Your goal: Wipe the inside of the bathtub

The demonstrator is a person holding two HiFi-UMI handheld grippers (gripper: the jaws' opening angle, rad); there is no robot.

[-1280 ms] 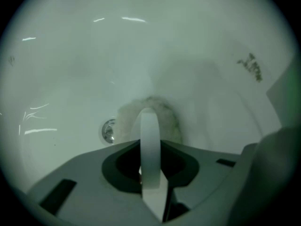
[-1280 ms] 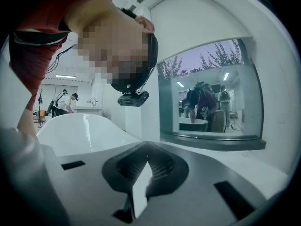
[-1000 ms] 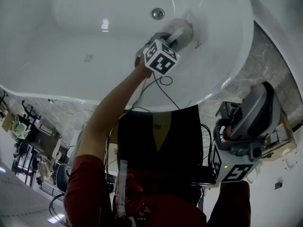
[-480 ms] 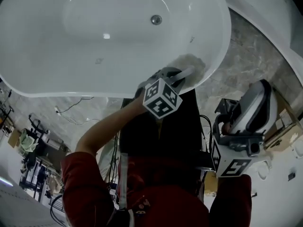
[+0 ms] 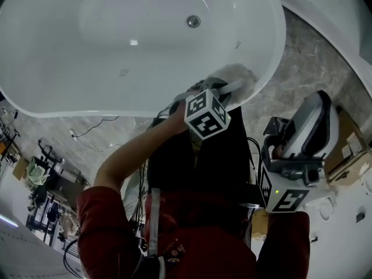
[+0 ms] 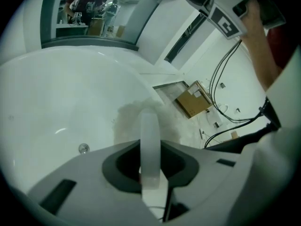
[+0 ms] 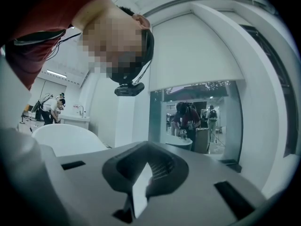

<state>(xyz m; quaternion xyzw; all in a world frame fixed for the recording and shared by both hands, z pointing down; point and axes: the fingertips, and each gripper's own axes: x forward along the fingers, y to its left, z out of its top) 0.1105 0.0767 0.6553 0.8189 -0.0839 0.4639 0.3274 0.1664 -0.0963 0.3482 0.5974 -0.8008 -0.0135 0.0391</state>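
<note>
Bathtub [image 5: 87, 80] lies left-to-right. Left tongs [image 5: 228, 88] pinch a blurry cloth [image 5: 239, 74] on its right-end wall. Right tongs [image 7: 141, 187] closed, empty.

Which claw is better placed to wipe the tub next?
Left. The left claw grips the cloth against the bathtub wall; the right claw is shut, empty, back beside the person.

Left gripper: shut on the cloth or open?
Shut on the cloth: the left gripper has its jaws together, cloth bunched at their tips against the bathtub wall.
</note>
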